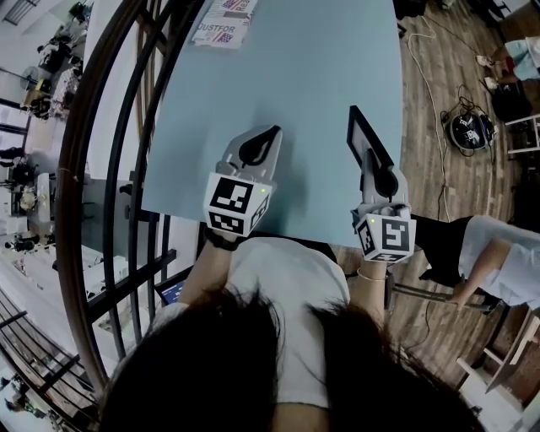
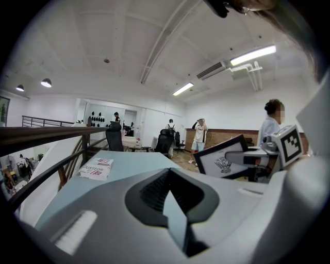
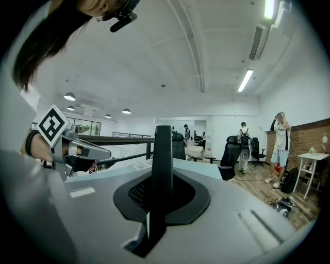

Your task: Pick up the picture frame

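Two tongs are raised over the near end of the counter (image 1: 295, 76). The right tongs (image 1: 371, 156) are almost fully closed on the picture frame (image 1: 364, 133). They pinch its dark edge, so the frame stands on edge ahead of them, over the counter's right side. In the left gripper view the frame's pale printed face shows, tilted. It looks lifted off the surface, though the gap beneath it is hard to confirm. The left tongs (image 1: 268, 137) appear closed as well, with nothing between them, beside the right ones and apart from the frame. Farther off, a printed booklet (image 1: 224, 24) lies at the counter's far end. By my reading the grasp is made and the pick-up is essentially done. At most, the frame has yet to be raised plainly clear.
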The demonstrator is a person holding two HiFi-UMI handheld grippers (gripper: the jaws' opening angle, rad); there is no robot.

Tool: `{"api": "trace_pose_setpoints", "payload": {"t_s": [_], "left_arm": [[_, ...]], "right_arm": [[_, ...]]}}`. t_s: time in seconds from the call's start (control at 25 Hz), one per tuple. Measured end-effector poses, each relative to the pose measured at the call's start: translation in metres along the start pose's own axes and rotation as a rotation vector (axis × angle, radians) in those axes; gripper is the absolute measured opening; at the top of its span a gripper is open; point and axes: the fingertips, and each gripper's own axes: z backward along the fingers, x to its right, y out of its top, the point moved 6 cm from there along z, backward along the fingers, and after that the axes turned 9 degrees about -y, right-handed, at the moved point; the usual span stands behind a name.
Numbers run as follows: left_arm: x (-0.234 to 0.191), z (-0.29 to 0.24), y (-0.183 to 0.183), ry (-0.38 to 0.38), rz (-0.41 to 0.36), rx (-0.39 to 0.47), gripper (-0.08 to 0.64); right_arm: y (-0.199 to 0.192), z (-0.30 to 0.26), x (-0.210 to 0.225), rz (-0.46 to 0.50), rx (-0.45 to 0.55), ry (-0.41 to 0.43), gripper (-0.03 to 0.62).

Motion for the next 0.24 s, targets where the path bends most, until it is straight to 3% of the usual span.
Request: {"api": "trace_pose_setpoints", "payload": {"t_s": [0.24], "left_arm": [[0.0000, -0.0009, -0.0002, 0.002, 0.001, -0.001, 0.058]], "right_arm": [[-0.0002, -0.0010, -0.0010, -0.003, 0.000, 0.005, 0.014]]}}
